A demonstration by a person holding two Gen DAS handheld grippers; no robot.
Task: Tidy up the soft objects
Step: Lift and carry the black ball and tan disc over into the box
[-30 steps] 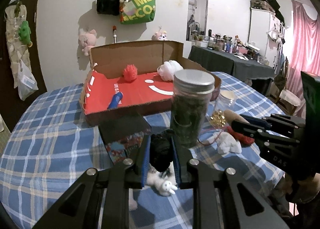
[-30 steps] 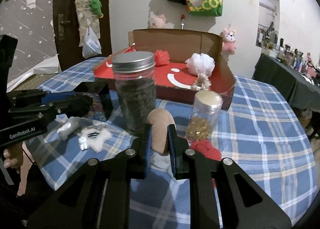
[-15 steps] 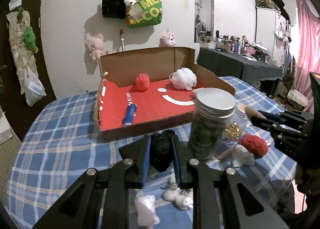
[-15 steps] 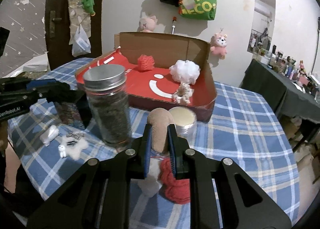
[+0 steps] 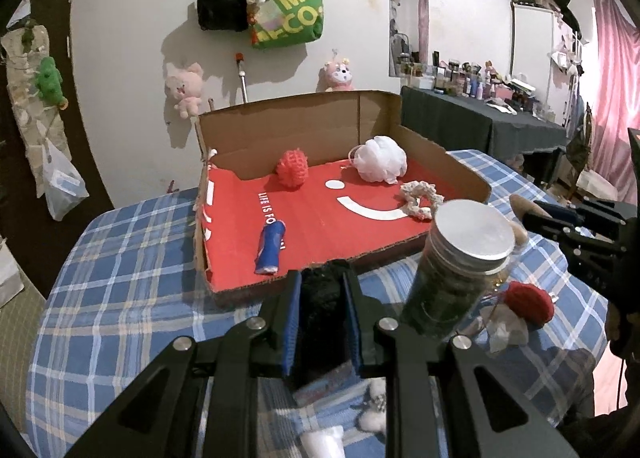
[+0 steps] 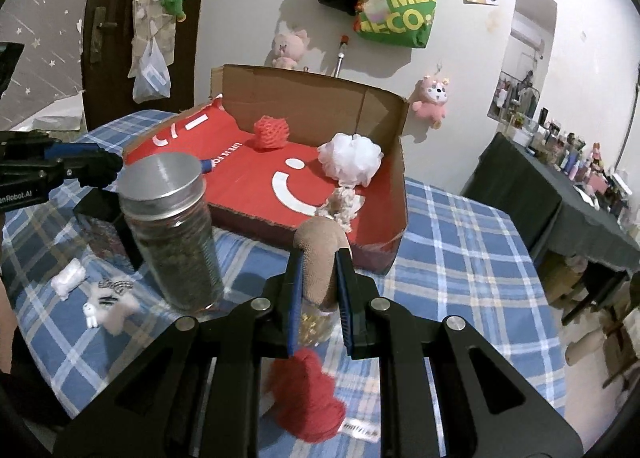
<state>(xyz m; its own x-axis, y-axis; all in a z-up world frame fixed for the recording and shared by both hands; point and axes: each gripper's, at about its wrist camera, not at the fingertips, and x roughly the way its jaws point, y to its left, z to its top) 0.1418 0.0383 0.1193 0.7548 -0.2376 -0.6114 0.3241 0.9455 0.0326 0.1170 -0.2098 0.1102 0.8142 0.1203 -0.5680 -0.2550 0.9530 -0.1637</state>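
My left gripper (image 5: pixel 320 290) is shut on a black fuzzy soft thing (image 5: pixel 322 306), held above the table just in front of the red-lined cardboard box (image 5: pixel 384 106). My right gripper (image 6: pixel 318 262) is shut on a tan soft sponge (image 6: pixel 320 254), held near the box's front right corner (image 6: pixel 400 218). In the box lie a red spiky ball (image 5: pixel 293 168), a white mesh pouf (image 5: pixel 380 158), a cream scrunchie (image 5: pixel 420 196) and a blue roll (image 5: pixel 271 246). A red knitted thing (image 6: pixel 308 398) lies on the cloth below my right gripper.
A tall jar with a metal lid (image 6: pixel 172 230) stands on the blue plaid table (image 5: pixel 120 258), with a small jar of gold bits (image 6: pixel 316 326) beside it. Small white plush bits (image 6: pixel 104 306) and a dark booklet (image 6: pixel 108 222) lie left. A dark side table (image 6: pixel 560 194) stands right.
Both grippers have risen and moved toward the box with their soft things held. The jars and the red knitted thing now sit lower in both views.
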